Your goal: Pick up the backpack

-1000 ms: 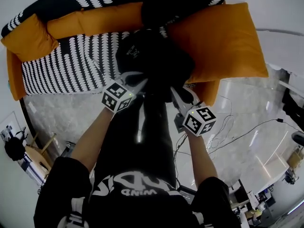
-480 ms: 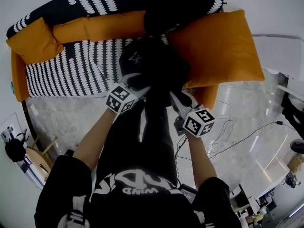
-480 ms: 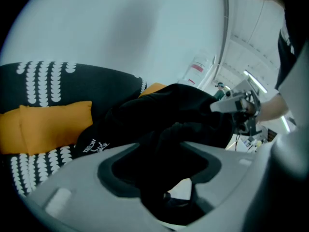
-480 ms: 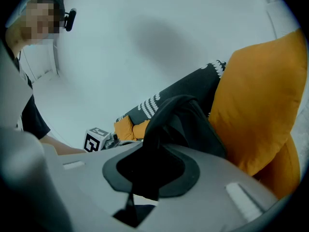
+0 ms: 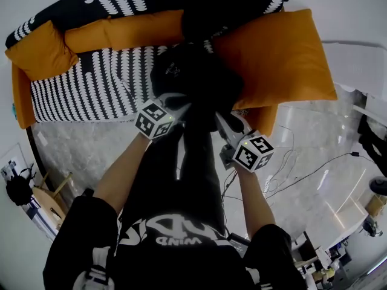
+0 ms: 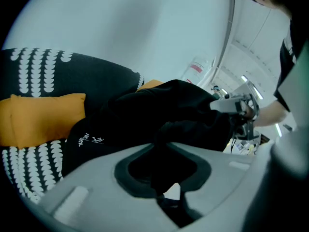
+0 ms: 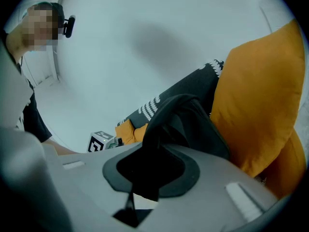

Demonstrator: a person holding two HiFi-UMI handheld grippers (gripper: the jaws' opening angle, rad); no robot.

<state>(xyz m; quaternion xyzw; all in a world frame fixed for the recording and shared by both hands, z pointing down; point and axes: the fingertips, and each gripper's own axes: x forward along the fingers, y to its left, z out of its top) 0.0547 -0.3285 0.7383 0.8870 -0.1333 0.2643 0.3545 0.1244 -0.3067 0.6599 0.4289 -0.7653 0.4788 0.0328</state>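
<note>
Sofa (image 5: 78, 89), black with white pattern, lies left of and beyond the left tongs (image 5: 179, 104); a small orange cushion (image 5: 37, 48) sits at its far left end.

Left tongs: jaws closing, with a fold of black fabric from the backpack (image 5: 195, 77) running down between them; in the left gripper view the pads (image 6: 145, 170) look pressed onto it.

Backpack: straight ahead of both tongs and between them, on the sofa against the back cushions. Cannot tell whether it is clear of the seat.

Right tongs (image 5: 228, 124): jaws nearly together, clamped on a curved black strap or handle (image 7: 166, 112) of the backpack. A large orange cushion (image 5: 281, 56) lies just right of and beyond them.

Handling (judgement): soft, floppy fabric shell that sags and gives no stiff edge. Probably light to moderate in weight, and neither fragile nor slippery. Best holds are the webbing, top handle or shoulder strap, since loose fabric may slide out. Two holds should keep it from swinging.

Writing: a small white logo (image 6: 91, 140) on the backpack's left flank, too small to read. White lettering (image 5: 175, 240) on the person's shirt, near side of the tongs, reads roughly "WIND", upside down.
</note>
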